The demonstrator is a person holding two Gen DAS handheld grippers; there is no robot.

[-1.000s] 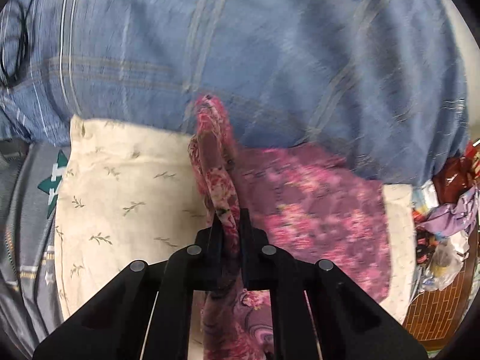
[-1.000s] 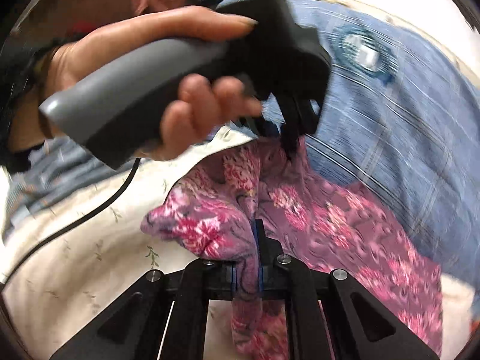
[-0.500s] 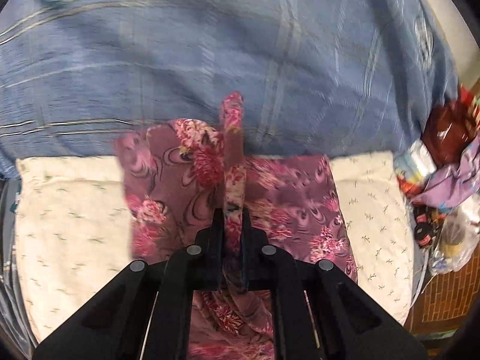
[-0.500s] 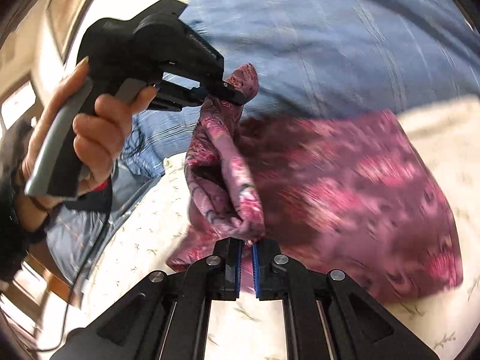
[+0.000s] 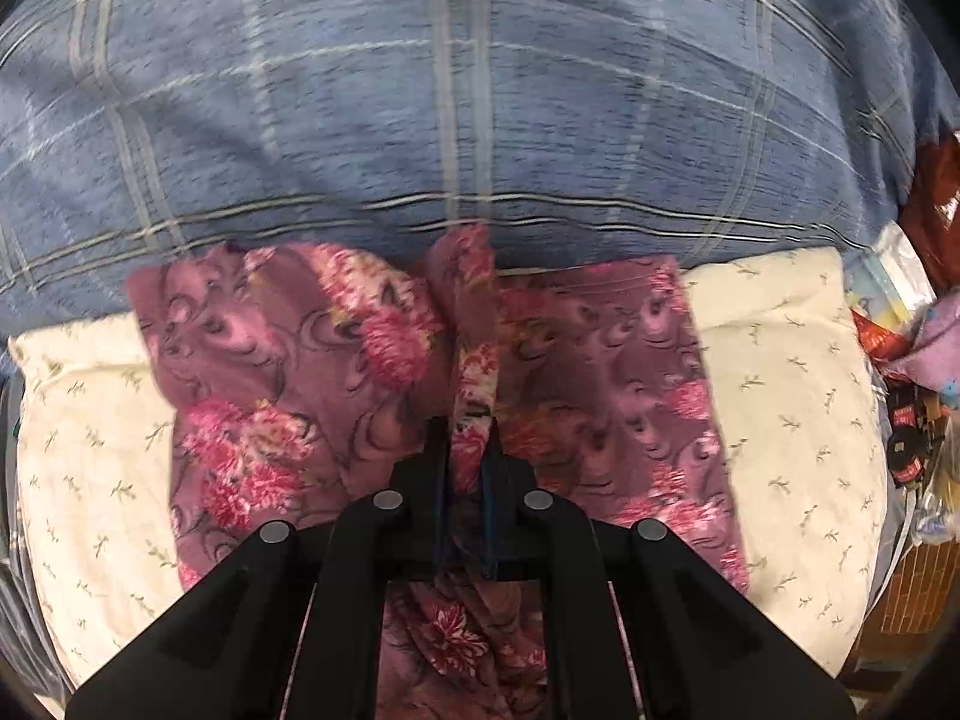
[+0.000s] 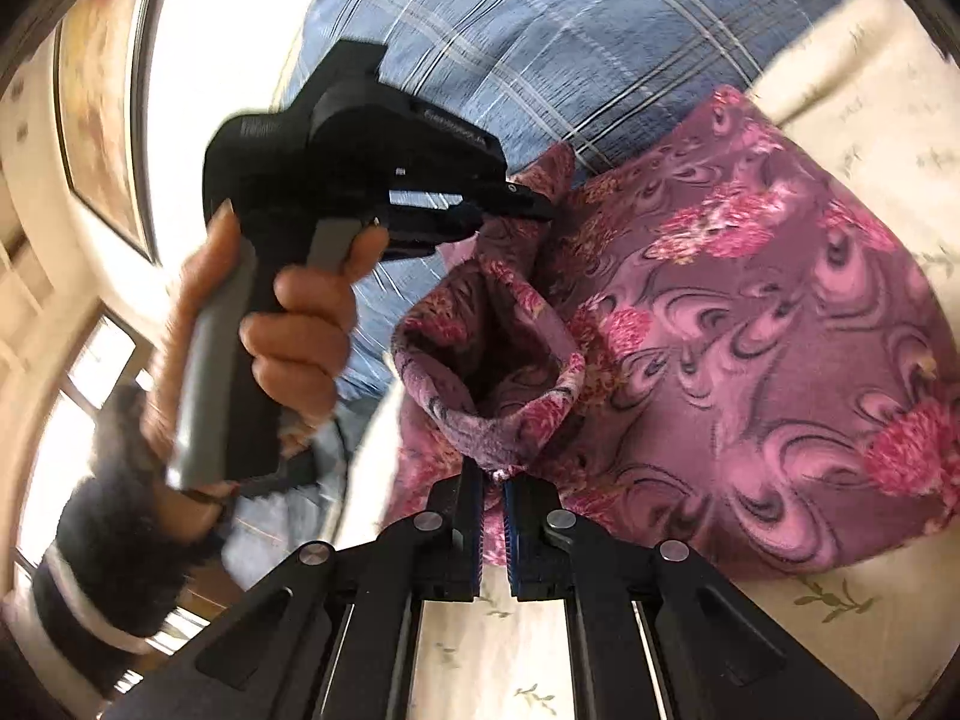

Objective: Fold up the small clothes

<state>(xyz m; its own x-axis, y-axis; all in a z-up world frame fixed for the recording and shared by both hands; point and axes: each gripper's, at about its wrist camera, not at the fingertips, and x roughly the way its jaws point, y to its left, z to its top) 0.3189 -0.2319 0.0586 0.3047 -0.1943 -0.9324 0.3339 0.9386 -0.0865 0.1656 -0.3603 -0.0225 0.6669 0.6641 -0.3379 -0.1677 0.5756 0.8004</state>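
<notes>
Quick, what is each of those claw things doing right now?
Left gripper: closed on the floral garment.
Right gripper: closed on the same garment's edge.

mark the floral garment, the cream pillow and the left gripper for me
floral garment [image 5: 606, 372]: left wrist view, flat right panel.
cream pillow [image 5: 792, 396]: left wrist view, bare right end.
left gripper [image 6: 534, 207]: right wrist view, fingertips pinching the garment's edge.

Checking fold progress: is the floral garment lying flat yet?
No. Floral garment is partly lifted, its edge pinched by left gripper and right gripper.
</notes>
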